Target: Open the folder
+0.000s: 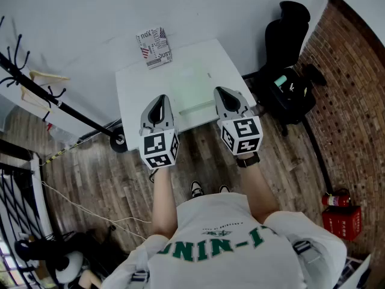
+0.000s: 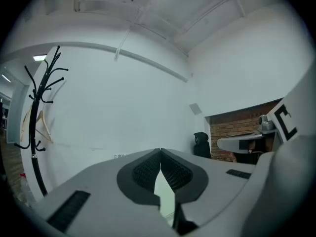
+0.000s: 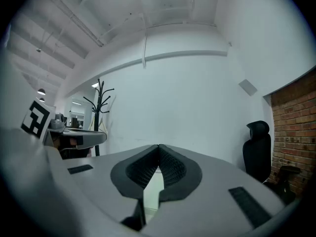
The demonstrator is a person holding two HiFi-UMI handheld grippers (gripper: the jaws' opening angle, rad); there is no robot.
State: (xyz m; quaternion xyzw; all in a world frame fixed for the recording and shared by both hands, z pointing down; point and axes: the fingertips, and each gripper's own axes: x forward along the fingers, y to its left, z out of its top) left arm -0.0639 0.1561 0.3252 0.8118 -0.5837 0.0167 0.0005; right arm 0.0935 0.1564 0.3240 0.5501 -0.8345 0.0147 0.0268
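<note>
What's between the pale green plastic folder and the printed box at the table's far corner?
Nothing: the head view shows only bare white table between the pale green folder and the printed box.

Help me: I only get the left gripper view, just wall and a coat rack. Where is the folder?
Observer: The head view shows the folder lying flat on the white table, just ahead of the left gripper and the right gripper.
Operator: Does the right gripper hold anything?
Observer: No, its own view shows the jaws shut on nothing.
Operator: Anything else on the table?
Observer: A printed packet at the far left corner, apart from the folder.
</note>
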